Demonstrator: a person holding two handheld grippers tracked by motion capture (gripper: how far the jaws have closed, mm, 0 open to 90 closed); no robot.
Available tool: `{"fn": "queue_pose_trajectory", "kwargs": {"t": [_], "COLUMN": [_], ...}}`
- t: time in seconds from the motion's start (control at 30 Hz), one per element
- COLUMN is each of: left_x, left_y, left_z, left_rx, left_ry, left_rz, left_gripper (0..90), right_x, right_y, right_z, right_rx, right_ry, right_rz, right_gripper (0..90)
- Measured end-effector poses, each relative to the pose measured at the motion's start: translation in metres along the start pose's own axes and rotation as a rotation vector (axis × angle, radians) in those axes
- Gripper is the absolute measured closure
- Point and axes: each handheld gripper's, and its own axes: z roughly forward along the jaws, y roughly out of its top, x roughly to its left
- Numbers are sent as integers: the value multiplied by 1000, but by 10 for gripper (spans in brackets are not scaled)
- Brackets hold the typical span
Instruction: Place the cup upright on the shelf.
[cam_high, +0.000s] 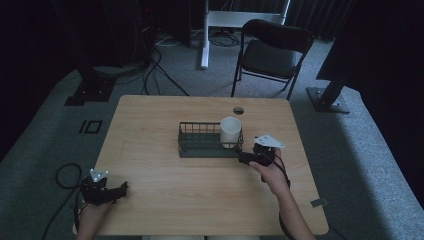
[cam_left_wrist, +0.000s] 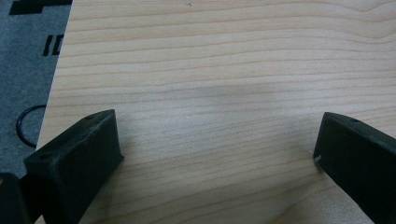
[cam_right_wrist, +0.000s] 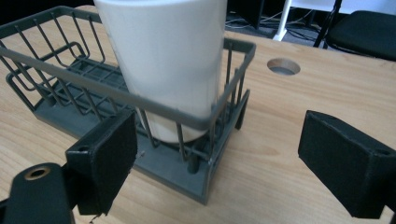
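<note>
Rack (cam_high: 200, 145) wall blocks right gripper (cam_right_wrist: 217, 158) from cup (cam_right_wrist: 163, 56); open tabletop (cam_high: 150, 190) btwn grippers, top access free.

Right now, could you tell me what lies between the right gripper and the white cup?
In the right gripper view, the wire basket's corner wall separates the open right gripper from the white cup.

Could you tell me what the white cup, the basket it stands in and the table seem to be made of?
White cup: probably glazed ceramic or plastic, smooth and plain. Wire basket: thin dark grey rods, likely coated metal, matt. Table: light wood or wood-look laminate, with visible grain lines.
</note>
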Motion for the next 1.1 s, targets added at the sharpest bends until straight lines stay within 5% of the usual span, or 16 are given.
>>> {"fn": "queue_pose_trajectory", "kwargs": {"t": [1.1], "left_x": [0], "left_y": [0], "left_z": [0], "left_rx": [0], "left_ry": [0], "left_rz": [1], "left_gripper": [8], "right_x": [-36], "right_y": [-59], "right_z": [-15], "right_rx": [80], "right_ry": [-121], "right_rz": [80], "right_gripper": [117]}}
